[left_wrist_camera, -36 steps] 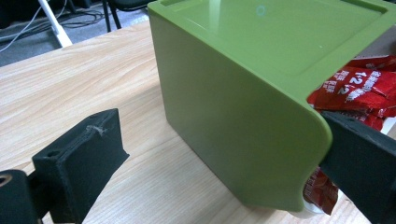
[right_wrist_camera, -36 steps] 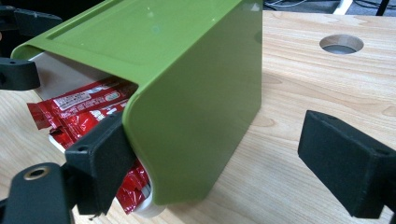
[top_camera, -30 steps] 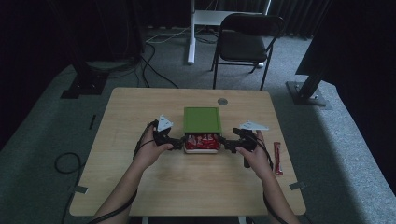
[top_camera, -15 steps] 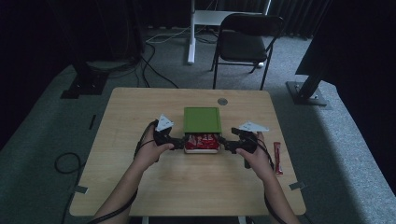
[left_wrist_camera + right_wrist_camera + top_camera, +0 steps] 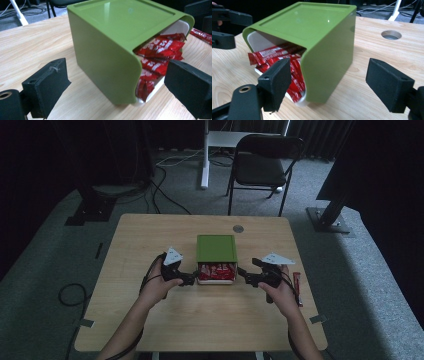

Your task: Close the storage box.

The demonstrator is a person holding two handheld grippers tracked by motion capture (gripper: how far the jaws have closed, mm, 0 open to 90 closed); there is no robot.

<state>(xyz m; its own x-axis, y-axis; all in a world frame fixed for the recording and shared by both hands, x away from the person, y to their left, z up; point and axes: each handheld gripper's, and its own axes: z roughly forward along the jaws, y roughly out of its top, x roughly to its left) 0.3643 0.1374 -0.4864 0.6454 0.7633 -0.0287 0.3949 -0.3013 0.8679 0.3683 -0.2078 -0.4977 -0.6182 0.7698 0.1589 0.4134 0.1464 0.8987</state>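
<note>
Hiding the white drawer's (image 5: 175,27) back, the green box (image 5: 107,45) sits between both wide-open, empty claws, left (image 5: 117,82) and right (image 5: 337,85); red sachets (image 5: 277,56) fill it.

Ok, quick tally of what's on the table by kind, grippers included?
Green box with its white drawer of red sachets: 1
Loose red sachet at the right edge: 1
Grippers, left gripper and right gripper: 2
Total: 4

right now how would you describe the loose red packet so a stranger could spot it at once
Start at the wooden table and find the green box at its middle, between the two grippers. Look past the right hand to the table's right edge: the loose red packet lies flat there, alone, apart from the red ones piled inside the box.
</note>
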